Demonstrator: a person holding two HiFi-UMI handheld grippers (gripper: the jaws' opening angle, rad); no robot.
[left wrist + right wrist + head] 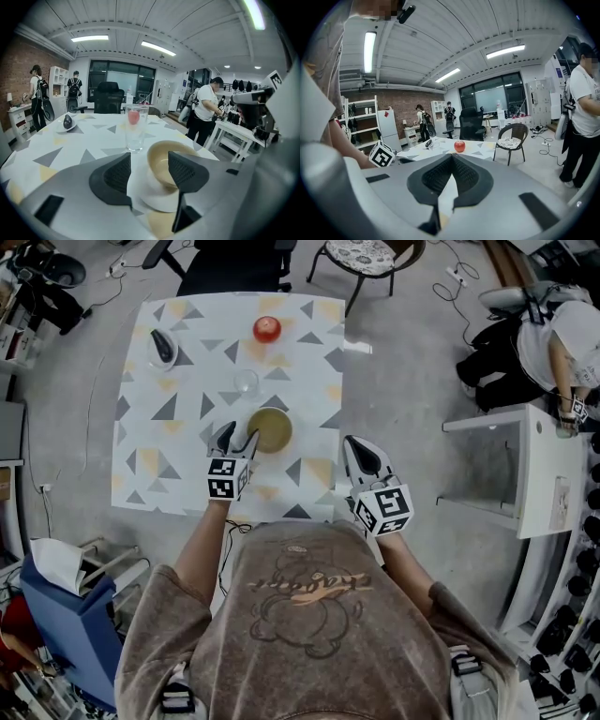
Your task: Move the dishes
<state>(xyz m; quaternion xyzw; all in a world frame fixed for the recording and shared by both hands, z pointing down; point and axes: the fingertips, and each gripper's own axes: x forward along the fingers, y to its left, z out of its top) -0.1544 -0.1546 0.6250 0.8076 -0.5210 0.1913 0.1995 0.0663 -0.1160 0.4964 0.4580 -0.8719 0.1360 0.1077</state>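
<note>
A tan bowl (271, 429) rests on a white saucer (154, 199) in the middle of the patterned table (178, 474). My left gripper (237, 440) is open at the bowl's near-left side. In the left gripper view the saucer's edge lies between the jaws of that gripper (149, 157), and the right jaw overlaps the bowl (161, 161); contact cannot be told. Behind the bowl stand a clear glass (246, 382) (136, 127) and a red apple (267, 329) (460, 146). My right gripper (367, 457) (451, 157) is shut and empty, off the table's right edge.
A small plate with a dark object (163, 347) (68, 123) sits at the table's far-left corner. Chairs (370, 257) stand beyond the table. A white side table (525, 470) and a person (548, 343) are at the right. A blue bin (70, 615) stands at near left.
</note>
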